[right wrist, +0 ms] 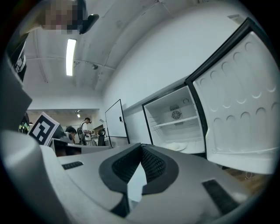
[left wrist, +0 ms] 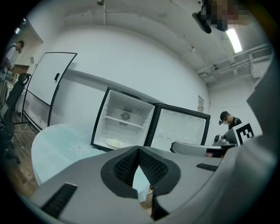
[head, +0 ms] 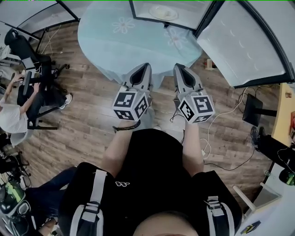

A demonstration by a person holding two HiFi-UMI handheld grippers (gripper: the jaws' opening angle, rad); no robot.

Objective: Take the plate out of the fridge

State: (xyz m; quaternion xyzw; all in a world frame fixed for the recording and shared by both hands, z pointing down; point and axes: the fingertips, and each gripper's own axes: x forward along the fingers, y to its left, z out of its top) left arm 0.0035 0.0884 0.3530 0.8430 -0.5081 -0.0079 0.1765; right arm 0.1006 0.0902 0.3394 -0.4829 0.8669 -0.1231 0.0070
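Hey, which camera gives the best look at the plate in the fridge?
The head view: it looks down on the plate, so its round outline shows on the fridge floor. Both gripper views catch the plate low and nearly edge-on, as a small pale sliver under the shelf.

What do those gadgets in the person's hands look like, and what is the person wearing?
Both the left gripper and the right gripper are grey tapered shells, each carrying a cube with black-and-white square markers. The jaws are lined with black ribbed pads. The person wears a black short-sleeved top and grey shoulder straps.
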